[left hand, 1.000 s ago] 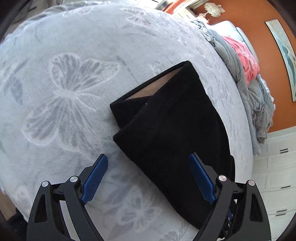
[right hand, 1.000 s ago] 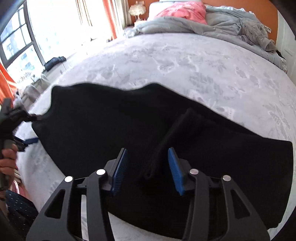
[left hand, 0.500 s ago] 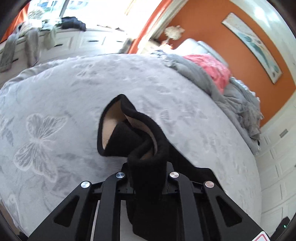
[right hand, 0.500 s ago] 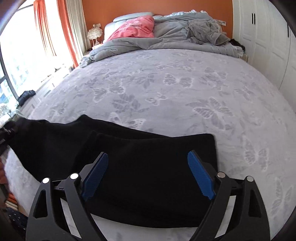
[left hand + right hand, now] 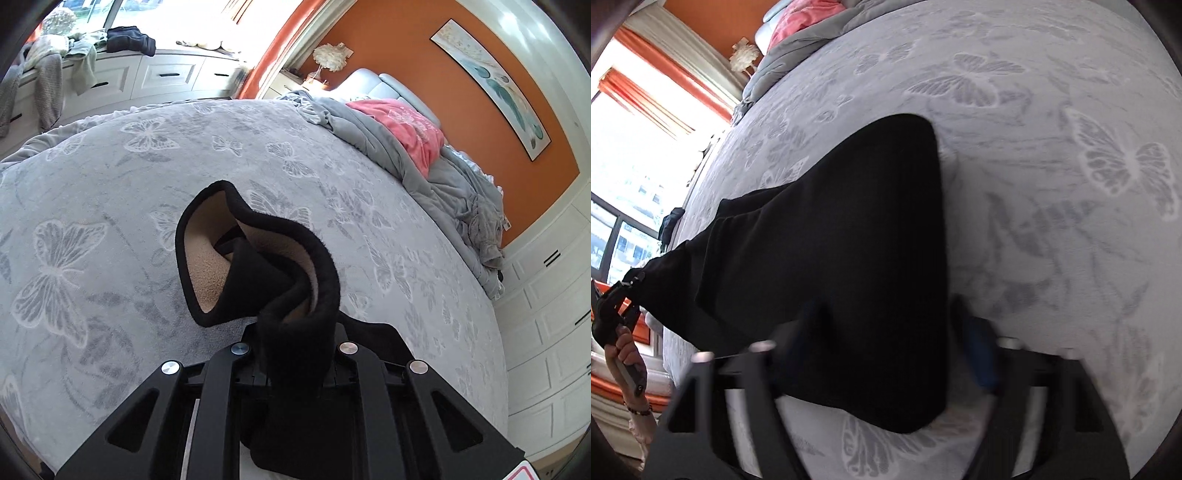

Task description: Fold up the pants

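Note:
The black pants (image 5: 842, 251) with a tan fleece lining lie folded on the grey butterfly-print bed cover (image 5: 1071, 147). My left gripper (image 5: 293, 354) is shut on the pants' waistband end (image 5: 295, 295) and holds it lifted above the bed, the tan lining (image 5: 207, 273) showing. That gripper also shows at the far left of the right wrist view (image 5: 617, 306). My right gripper (image 5: 886, 350) is open, its jaws wide on either side of the pants' near edge; the view is blurred.
A crumpled grey duvet (image 5: 424, 155) and a pink garment (image 5: 402, 122) lie at the head of the bed. White drawers with clothes draped on them (image 5: 110, 74) stand under the window. White wardrobes (image 5: 546, 332) line the right side.
My left gripper closed on the waistband end and lifted it off the bed. My right gripper opened wide and swung round over the pants' other end.

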A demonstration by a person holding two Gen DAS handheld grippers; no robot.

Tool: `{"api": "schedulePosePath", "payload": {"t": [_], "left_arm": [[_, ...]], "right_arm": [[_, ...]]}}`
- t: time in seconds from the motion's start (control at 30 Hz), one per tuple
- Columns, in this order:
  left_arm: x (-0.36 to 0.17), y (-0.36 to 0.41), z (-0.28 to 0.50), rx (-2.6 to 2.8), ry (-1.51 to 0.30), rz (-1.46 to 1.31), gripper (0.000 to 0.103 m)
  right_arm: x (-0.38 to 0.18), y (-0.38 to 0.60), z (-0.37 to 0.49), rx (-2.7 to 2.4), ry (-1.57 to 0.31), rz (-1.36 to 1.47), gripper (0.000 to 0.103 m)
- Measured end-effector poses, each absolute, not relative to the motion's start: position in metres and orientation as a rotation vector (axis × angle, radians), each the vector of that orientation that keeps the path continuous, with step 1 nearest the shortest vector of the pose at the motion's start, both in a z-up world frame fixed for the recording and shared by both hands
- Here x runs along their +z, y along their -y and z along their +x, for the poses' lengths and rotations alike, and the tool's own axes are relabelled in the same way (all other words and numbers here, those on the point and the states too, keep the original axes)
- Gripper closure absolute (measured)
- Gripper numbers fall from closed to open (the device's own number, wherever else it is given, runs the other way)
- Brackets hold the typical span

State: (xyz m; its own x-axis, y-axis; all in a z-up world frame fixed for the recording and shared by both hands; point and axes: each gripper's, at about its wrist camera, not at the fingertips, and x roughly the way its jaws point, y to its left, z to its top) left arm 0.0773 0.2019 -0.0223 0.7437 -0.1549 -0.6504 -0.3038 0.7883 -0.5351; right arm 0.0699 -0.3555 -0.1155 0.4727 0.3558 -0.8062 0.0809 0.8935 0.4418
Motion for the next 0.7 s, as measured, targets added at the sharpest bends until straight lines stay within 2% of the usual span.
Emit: {"api": "schedulePosePath", "payload": {"t": [0.03,0.07,0.2,0.3,0.33,0.37,0.4,0.43,0.5,0.53,0.57,0.6,0.63,0.67,0.7], "left_arm": [[-0.023,-0.204,0.078,0.096,-0.745,-0.679,0.092],[-0.024,-0.205,0.078,0.099,-0.750,-0.683,0.091],[-0.029,-0.220,0.076,0.131,-0.769,-0.713,0.091],[-0.037,-0.226,0.076,0.116,-0.825,-0.697,0.090],[-0.043,-0.225,0.077,0.112,-0.856,-0.679,0.090],[-0.050,-0.222,0.077,0.111,-0.883,-0.666,0.088],[-0.060,-0.220,0.078,0.106,-0.920,-0.655,0.087],[-0.070,-0.217,0.079,0.100,-0.959,-0.650,0.085],[-0.089,-0.213,0.080,0.133,-1.024,-0.627,0.078],[-0.093,-0.211,0.079,0.154,-1.034,-0.603,0.071],[-0.095,-0.211,0.077,0.165,-1.035,-0.589,0.066],[-0.096,-0.211,0.076,0.170,-1.033,-0.585,0.065],[-0.095,-0.211,0.074,0.168,-1.028,-0.589,0.059],[-0.095,-0.211,0.073,0.171,-1.027,-0.590,0.048],[-0.094,-0.211,0.070,0.175,-1.027,-0.594,0.044]], "right_arm": [[-0.112,0.347,0.071,0.166,-1.063,0.435,0.078],[-0.102,0.340,0.069,0.158,-1.042,0.389,0.082],[-0.050,0.351,0.047,0.150,-0.924,0.337,0.084],[-0.042,0.379,0.029,0.113,-0.916,0.373,0.083],[-0.048,0.383,0.028,0.062,-0.946,0.328,0.079],[-0.058,0.386,0.031,-0.003,-0.994,0.281,0.069],[-0.069,0.389,0.034,-0.100,-1.047,0.223,0.063],[-0.072,0.392,0.034,-0.215,-1.066,0.164,0.061],[-0.050,0.378,0.027,-0.258,-0.975,0.121,0.060],[-0.035,0.362,0.022,-0.181,-0.908,0.126,0.057],[-0.023,0.340,0.018,-0.086,-0.854,0.115,0.044],[-0.017,0.315,0.016,0.000,-0.823,0.091,0.037],[-0.017,0.287,0.016,0.081,-0.813,0.052,0.031],[-0.022,0.256,0.019,0.149,-0.828,0.002,0.031],[-0.033,0.229,0.024,0.195,-0.858,-0.050,0.031]]}}
